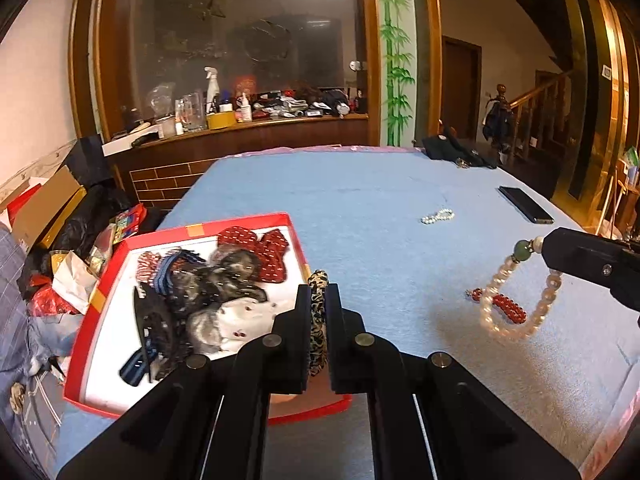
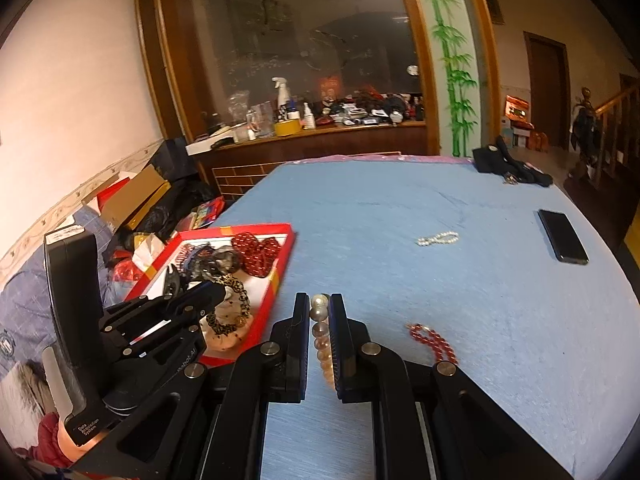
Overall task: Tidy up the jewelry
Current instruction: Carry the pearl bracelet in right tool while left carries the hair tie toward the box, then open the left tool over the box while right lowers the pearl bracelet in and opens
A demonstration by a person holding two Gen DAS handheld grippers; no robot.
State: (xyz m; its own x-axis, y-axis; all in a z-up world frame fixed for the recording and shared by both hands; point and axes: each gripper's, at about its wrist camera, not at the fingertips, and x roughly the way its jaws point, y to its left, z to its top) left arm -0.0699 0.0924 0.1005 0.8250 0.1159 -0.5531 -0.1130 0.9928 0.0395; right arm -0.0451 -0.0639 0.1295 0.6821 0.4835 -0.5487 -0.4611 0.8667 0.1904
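Observation:
My left gripper [image 1: 318, 288] is shut on a leopard-print scrunchie [image 1: 318, 320] above the right edge of the red box [image 1: 100, 292]; it also shows in the right wrist view [image 2: 222, 290], holding the scrunchie [image 2: 236, 308] over the box [image 2: 276, 280]. My right gripper [image 2: 320, 300] is shut on a pale pearl bracelet [image 2: 322, 340] and holds it above the blue tablecloth; in the left wrist view the bracelet [image 1: 516, 308] hangs from the right gripper [image 1: 544, 244]. A red bead bracelet [image 1: 508, 306] [image 2: 434, 340] lies on the cloth. A small white bead bracelet [image 1: 438, 216] [image 2: 438, 239] lies farther back.
The red box holds several fabric hair ties [image 1: 224, 272]. A black phone [image 1: 526, 204] [image 2: 562, 236] lies at the right of the table. A dark cloth item [image 2: 508, 164] sits at the far edge. Clutter and cardboard boxes [image 1: 48, 208] stand left of the table.

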